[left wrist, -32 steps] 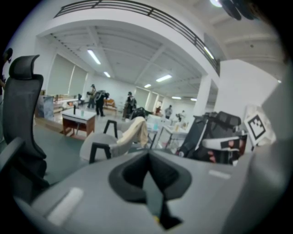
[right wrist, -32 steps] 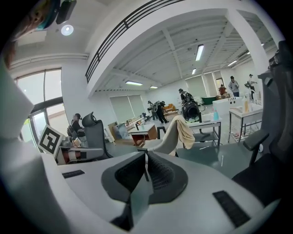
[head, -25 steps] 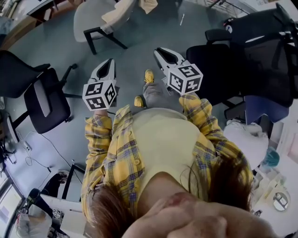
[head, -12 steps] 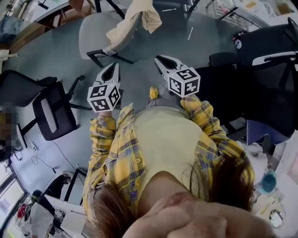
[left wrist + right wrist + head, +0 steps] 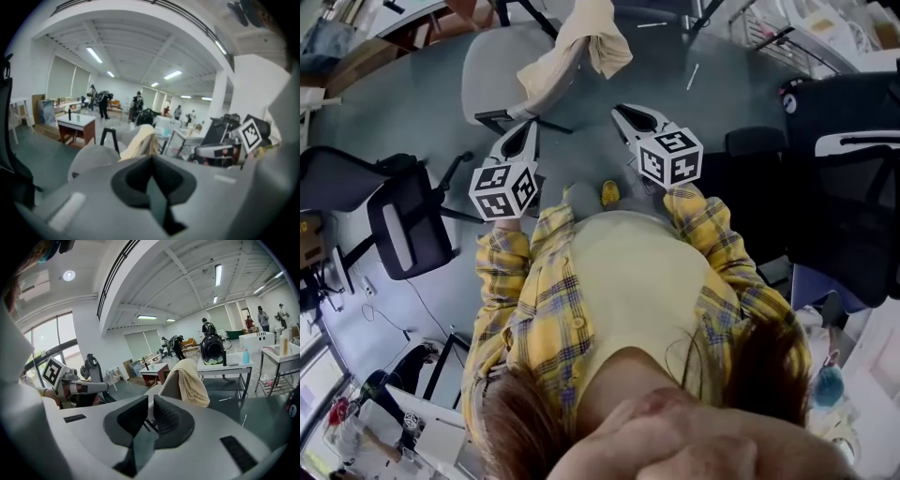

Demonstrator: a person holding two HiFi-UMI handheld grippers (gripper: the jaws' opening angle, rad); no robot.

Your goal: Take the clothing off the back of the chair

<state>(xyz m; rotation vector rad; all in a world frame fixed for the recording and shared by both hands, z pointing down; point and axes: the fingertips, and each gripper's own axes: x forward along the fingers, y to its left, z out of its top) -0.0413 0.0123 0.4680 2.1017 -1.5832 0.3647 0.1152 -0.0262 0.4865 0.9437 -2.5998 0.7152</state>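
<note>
The cream cloth garment (image 5: 581, 39) hangs draped over the back of the grey shell chair (image 5: 490, 73), slung there like a jacket, and it stands apart from the person. The left claw (image 5: 528, 129) and right claw (image 5: 625, 112) are both closed and empty. They point toward it, presumably on the approach; no container is involved.

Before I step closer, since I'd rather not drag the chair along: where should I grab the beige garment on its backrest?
Probably the hump of the beige garment atop the backrest of the grey chair, from above: it hangs down both sides, so lifting up should free it.
</note>
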